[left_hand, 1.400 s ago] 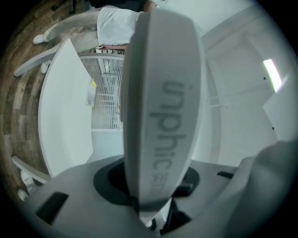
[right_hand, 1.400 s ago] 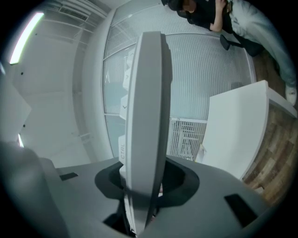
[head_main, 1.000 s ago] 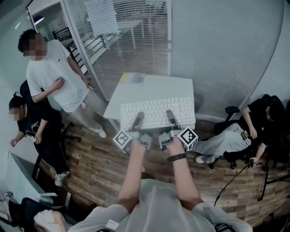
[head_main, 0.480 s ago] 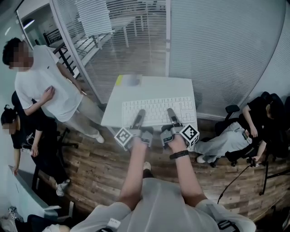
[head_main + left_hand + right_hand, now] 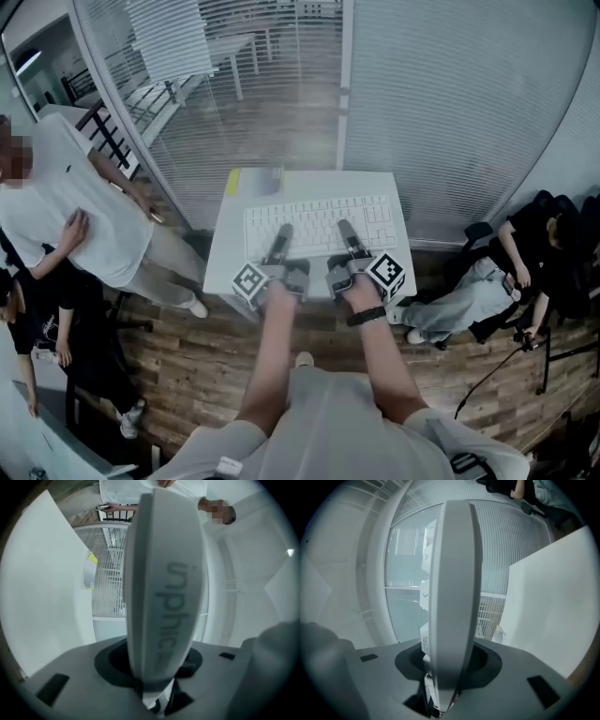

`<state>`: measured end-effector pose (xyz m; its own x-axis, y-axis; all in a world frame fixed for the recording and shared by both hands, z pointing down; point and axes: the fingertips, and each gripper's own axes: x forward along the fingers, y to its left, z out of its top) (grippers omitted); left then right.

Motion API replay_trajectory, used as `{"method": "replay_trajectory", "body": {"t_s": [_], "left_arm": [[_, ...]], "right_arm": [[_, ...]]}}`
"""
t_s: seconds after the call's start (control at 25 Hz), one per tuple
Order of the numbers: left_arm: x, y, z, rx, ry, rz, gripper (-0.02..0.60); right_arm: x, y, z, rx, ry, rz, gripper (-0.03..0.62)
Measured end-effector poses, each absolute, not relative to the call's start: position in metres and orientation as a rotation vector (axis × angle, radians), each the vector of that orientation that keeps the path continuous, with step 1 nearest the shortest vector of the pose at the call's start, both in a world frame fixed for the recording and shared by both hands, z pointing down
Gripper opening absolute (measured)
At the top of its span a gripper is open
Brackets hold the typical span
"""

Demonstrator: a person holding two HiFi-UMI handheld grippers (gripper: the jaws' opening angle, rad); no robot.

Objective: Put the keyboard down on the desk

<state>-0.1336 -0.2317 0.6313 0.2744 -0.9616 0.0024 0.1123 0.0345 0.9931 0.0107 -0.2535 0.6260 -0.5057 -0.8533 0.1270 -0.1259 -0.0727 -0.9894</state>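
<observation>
Head view: I run two tools, left gripper (image 5: 280, 236) and right gripper (image 5: 346, 232), each clamping the near edge of the one white keyboard (image 5: 314, 217), held over the single tabletop (image 5: 309, 183), not touching it. Left jaws have just been opening, keyboard between them. One yellow note (image 5: 232, 181) lies at the far left corner. Versus a second ago, the keyboard hangs lower.

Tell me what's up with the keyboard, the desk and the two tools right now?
keyboard, keys up, held above the desk by its near edge, not down yet
left tool, gripping the keyboard's edge; jaws have just been opening a little
right tool, shut on the keyboard's edge
desk, under the keyboard, yellow note on its far left corner
</observation>
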Motion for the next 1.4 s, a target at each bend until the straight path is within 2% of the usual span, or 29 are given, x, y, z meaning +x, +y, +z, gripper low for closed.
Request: {"method": "replay_trajectory", "body": {"t_s": [0.28,0.44,0.76,1.08,1.2,1.4], "left_arm": [[-0.17,-0.268,0.677,1.201,-0.907,-0.966,0.149],[-0.15,-0.242,0.687,1.2,-0.892,-0.963,0.149],[-0.104,-0.151,0.592,1.421,-0.98,-0.98,0.148],[-0.109,-0.107,0.504,1.528,-0.872,-1.067,0.148],[-0.114,-0.113,0.501,1.511,-0.896,-1.042,0.148],[-0.107,-0.141,0.54,1.434,-0.933,-0.967,0.149]], "right_arm": [[-0.022,-0.283,0.669,-1.115,1.554,-1.595,0.136],[-0.003,-0.258,0.67,-1.106,1.581,-1.573,0.135],[0.045,-0.169,0.605,-0.929,1.616,-1.54,0.137],[0.039,-0.121,0.508,-0.9,1.695,-1.413,0.137],[0.035,-0.127,0.507,-0.926,1.683,-1.457,0.137],[0.037,-0.157,0.553,-0.969,1.575,-1.604,0.141]]}}
